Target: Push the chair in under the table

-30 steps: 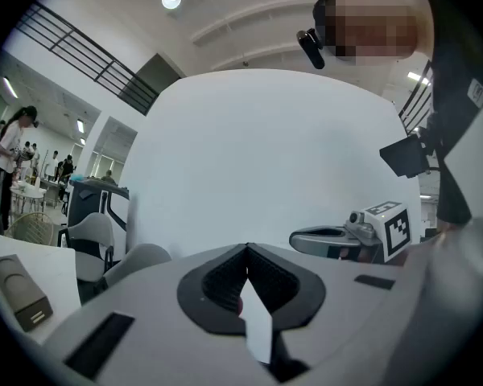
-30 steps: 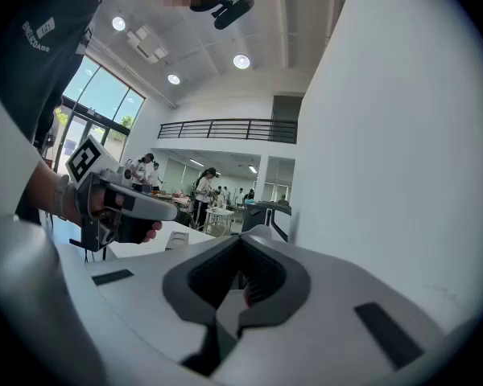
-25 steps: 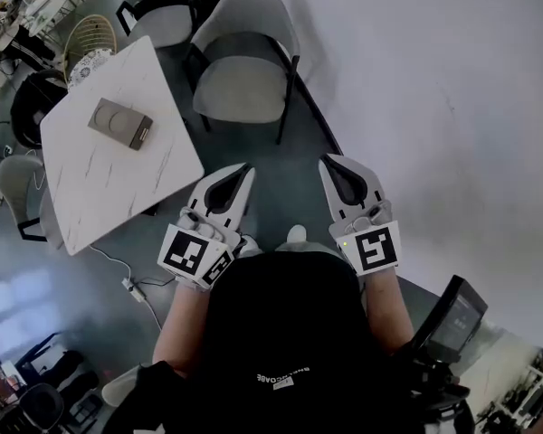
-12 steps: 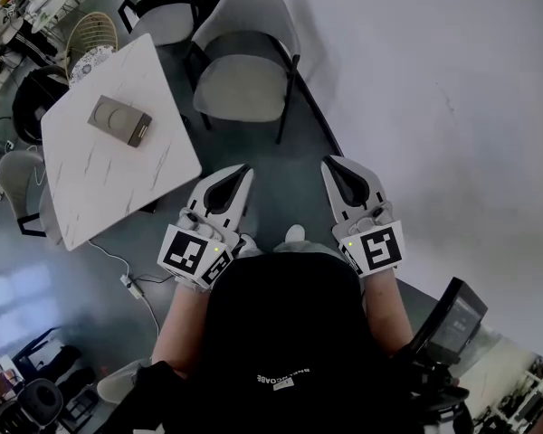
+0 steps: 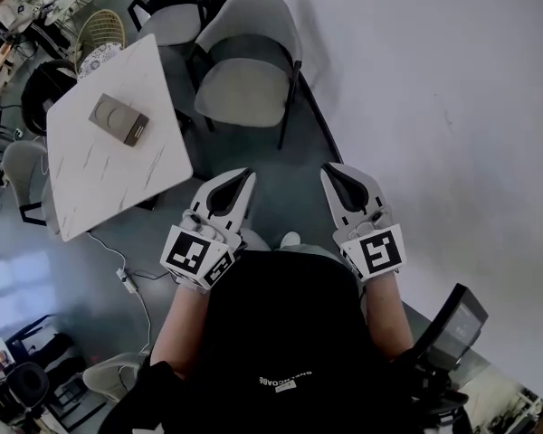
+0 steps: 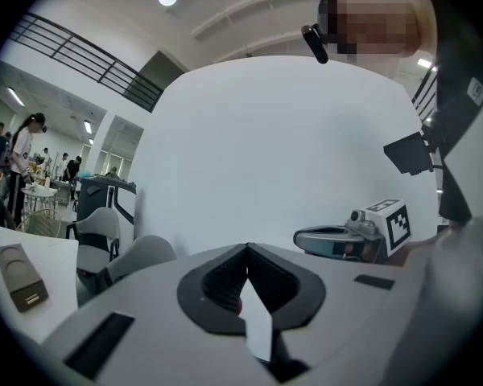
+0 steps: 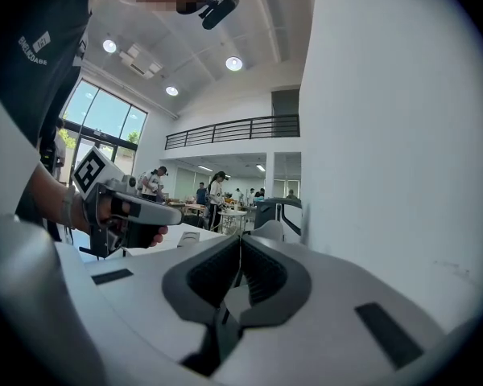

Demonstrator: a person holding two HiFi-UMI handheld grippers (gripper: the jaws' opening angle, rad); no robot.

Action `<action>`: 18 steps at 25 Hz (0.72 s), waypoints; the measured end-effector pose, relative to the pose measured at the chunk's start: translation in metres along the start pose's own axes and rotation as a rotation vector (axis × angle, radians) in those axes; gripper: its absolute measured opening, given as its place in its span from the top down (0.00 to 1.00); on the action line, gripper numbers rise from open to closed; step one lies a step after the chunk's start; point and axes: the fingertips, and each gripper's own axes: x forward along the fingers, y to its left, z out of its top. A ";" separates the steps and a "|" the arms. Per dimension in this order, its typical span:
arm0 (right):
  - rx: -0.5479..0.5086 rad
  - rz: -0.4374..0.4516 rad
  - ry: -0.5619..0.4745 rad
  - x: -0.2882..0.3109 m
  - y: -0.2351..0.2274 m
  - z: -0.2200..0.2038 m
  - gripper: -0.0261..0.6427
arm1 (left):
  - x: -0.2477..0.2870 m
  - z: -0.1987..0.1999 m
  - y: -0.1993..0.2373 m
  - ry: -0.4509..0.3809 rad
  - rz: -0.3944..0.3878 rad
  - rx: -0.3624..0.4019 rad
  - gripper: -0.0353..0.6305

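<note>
A grey chair (image 5: 244, 61) with black legs stands on the floor, out from the white marble table (image 5: 90, 174) on its left. Both my grippers are held level in front of me, short of the chair and touching nothing. The left gripper (image 5: 250, 174) is shut and empty, its tips pointing at the chair's front edge. The right gripper (image 5: 327, 168) is also shut and empty, near the white wall. In the left gripper view the jaws (image 6: 245, 248) meet, with the chair's back (image 6: 141, 256) beyond them on the left. The right gripper (image 7: 240, 238) shows its jaws pressed together.
A grey box-like device (image 5: 119, 119) lies on the table. A second grey chair (image 5: 176, 7) stands behind the first. A white wall (image 5: 434, 107) runs along the right. A wicker chair (image 5: 100, 34) and a cable (image 5: 131, 283) on the floor are at the left.
Both grippers have drifted a little lower in the head view with their jaws still shut. The chair stands where it did beside the table.
</note>
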 end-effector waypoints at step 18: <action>0.033 0.045 0.068 0.110 -0.065 -0.027 0.94 | 0.093 -0.005 0.089 0.058 0.006 0.055 0.94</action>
